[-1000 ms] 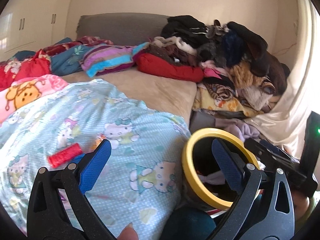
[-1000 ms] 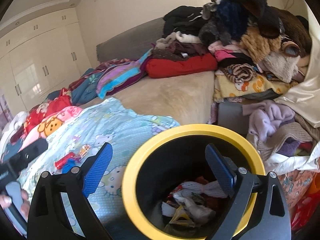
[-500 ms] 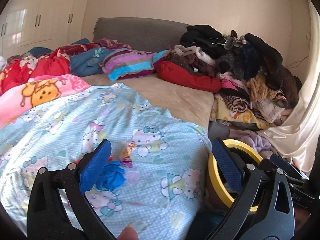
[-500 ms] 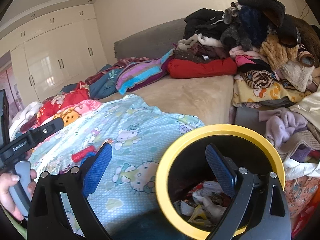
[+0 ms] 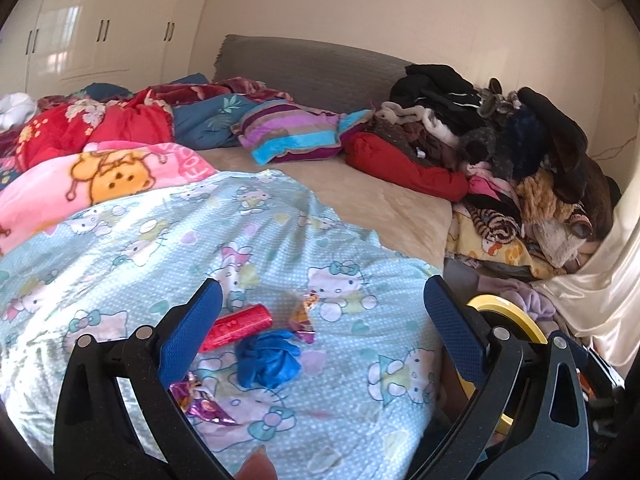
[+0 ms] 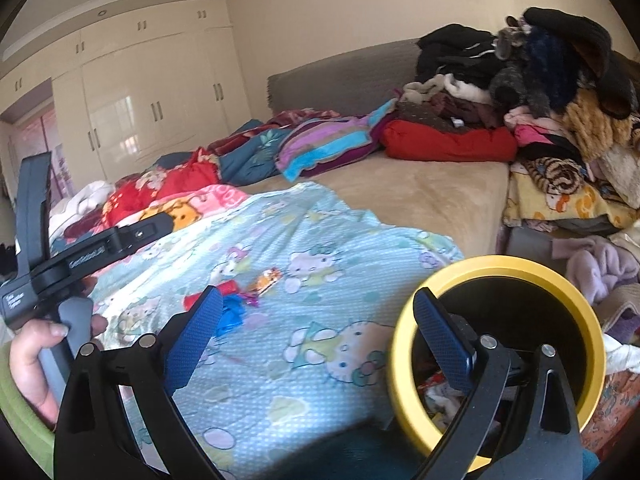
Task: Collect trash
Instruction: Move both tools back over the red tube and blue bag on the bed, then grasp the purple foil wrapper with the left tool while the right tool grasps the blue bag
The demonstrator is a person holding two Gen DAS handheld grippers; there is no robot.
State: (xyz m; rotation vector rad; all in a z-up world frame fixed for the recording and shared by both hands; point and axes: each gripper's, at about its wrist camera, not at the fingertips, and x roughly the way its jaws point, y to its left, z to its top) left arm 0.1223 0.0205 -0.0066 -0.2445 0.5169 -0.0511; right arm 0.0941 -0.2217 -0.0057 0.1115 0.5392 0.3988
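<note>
Trash lies on the light-blue Hello Kitty blanket (image 5: 280, 240): a red wrapper (image 5: 236, 326), a crumpled blue piece (image 5: 267, 358), an orange-purple candy wrapper (image 5: 303, 318) and a shiny purple foil wrapper (image 5: 202, 400). My left gripper (image 5: 320, 332) is open and empty, hovering just before them. My right gripper (image 6: 316, 332) is open and empty above the blanket's edge. The black bin with a yellow rim (image 6: 500, 268) stands at the right beside the bed, with trash inside; its rim also shows in the left wrist view (image 5: 516, 316). The same pieces show in the right wrist view, red (image 6: 228, 287), blue (image 6: 232, 312), orange (image 6: 266, 280).
A heap of clothes and plush toys (image 5: 520, 152) fills the bed's right side. Pillows and blankets (image 5: 292, 136) lie along the grey headboard (image 5: 312, 68). White wardrobes (image 6: 152, 96) stand at the left. More clothes (image 6: 600, 264) lie on the floor by the bin.
Both grippers swung left, away from the bin and over the blanket. The trash pieces now sit between my left gripper's fingers in view; the bin slid to the right edge.
</note>
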